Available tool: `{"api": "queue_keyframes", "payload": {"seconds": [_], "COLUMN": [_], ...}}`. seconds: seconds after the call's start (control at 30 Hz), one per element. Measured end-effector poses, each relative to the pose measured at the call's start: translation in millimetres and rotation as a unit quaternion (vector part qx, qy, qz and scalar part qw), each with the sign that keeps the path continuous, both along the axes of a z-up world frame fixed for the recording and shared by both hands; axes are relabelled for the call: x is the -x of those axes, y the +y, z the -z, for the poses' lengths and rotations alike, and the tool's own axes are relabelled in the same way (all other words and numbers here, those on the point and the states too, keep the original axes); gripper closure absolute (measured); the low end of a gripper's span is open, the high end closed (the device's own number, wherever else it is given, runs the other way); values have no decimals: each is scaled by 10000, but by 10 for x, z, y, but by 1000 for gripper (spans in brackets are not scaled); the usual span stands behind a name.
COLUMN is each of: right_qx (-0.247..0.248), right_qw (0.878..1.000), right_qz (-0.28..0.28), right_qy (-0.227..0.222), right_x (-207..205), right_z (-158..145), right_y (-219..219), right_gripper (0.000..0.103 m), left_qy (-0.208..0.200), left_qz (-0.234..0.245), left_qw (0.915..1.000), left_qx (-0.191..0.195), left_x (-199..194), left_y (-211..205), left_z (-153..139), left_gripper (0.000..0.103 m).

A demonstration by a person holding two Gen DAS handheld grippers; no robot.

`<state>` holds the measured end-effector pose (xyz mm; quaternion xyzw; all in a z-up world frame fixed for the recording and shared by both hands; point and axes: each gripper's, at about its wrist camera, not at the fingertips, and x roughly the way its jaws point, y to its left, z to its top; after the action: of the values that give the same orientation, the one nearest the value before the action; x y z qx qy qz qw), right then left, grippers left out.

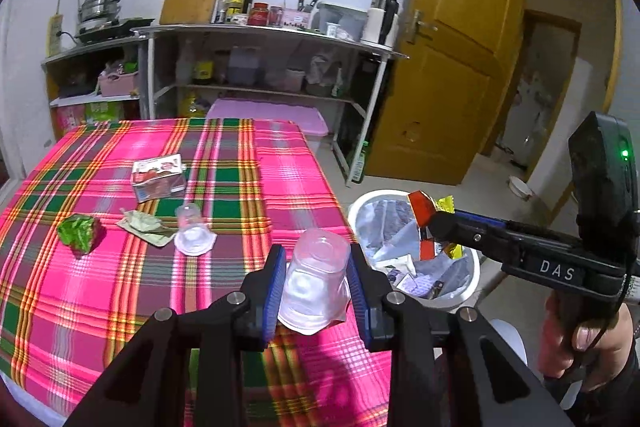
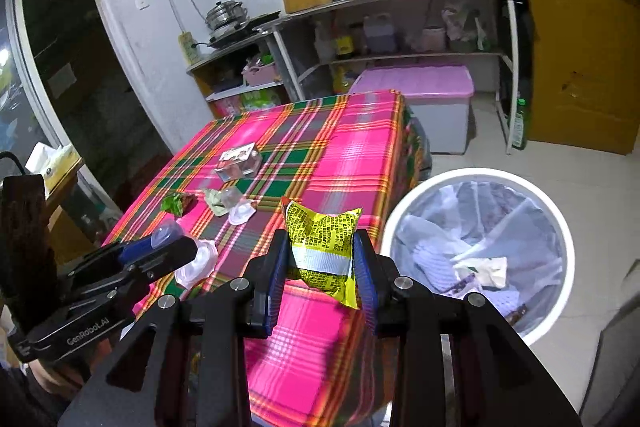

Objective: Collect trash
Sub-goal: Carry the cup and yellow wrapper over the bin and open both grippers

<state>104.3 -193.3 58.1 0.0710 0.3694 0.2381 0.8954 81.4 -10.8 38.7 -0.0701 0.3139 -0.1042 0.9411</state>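
The left gripper (image 1: 316,279) is clamped on a clear plastic cup (image 1: 316,287), which is held upside down between the blue pads in the lower middle of the left wrist view. The right gripper (image 2: 322,267) is clamped on a yellow snack wrapper (image 2: 324,247) with black print, in the lower middle of the right wrist view. In the left wrist view the same wrapper shows a red side and hangs just above the white trash bin (image 1: 358,205) at the right of the frame.

The bin stands on the floor beside the table and already holds several papers and wrappers, so I judge that part of the collecting is done. Both held pieces are not yet dropped. The wrapper looks close to the bin opening, while the cup is over the near edge of the plaid tablecloth (image 1: 120,287).

Four pieces are left on the cloth, in the middle left of the left wrist view: a small carton (image 1: 159,177) with red fruit pictures, a crumpled green wrapper (image 1: 79,233), a pale torn packet (image 1: 144,227) and a second clear cup (image 1: 194,231) lying on its side. They lie near each other, and the packet touches the second cup.

As for writing, the right gripper body shows "DAS" in the left wrist view, and the left gripper body shows "GenRobot.AI" in the right wrist view. The print on the yellow wrapper and on the carton is too small to read.
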Motion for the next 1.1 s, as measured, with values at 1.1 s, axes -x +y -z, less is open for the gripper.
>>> {"api": "queue_keyframes", "payload": {"seconds": [1.1], "right_qx": [121], "right_qw": [9918], "right_qz": [1075], "right_qy": [687], "right_x": [-394], "right_z": [607], "right_y": [-1016], "right_gripper": [69], "left_qy": [615], "left_qz": [1175], "left_qw": [9911], "left_qx": [-122], "left_x": [-867], "left_y": [-1058], "left_z": [494], "left_gripper": [72]}}
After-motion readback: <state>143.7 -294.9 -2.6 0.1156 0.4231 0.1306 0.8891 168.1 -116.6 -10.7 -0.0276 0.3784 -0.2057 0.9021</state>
